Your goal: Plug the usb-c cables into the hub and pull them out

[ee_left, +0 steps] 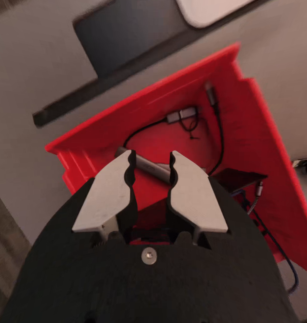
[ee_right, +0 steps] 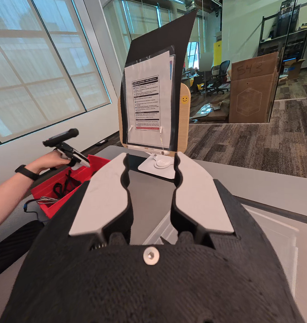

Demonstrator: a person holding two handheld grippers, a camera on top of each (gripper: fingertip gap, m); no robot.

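Left wrist view, left gripper point(ee_left: 151, 160) wide above hub point(ee_left: 149, 166), red bin point(ee_left: 166, 97), cables point(ee_left: 217, 122), right gripper point(ee_right: 151, 161) wide.

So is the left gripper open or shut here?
Open. The left gripper has a clear gap between its fingers, with the grey hub in the red bin showing through.

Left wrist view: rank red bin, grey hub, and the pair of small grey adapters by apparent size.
1. Red bin, largest by far.
2. Grey hub, partly hidden behind the open left gripper.
3. Pair of small grey adapters, smallest, though they lie farther from the camera, so true size is unsure.
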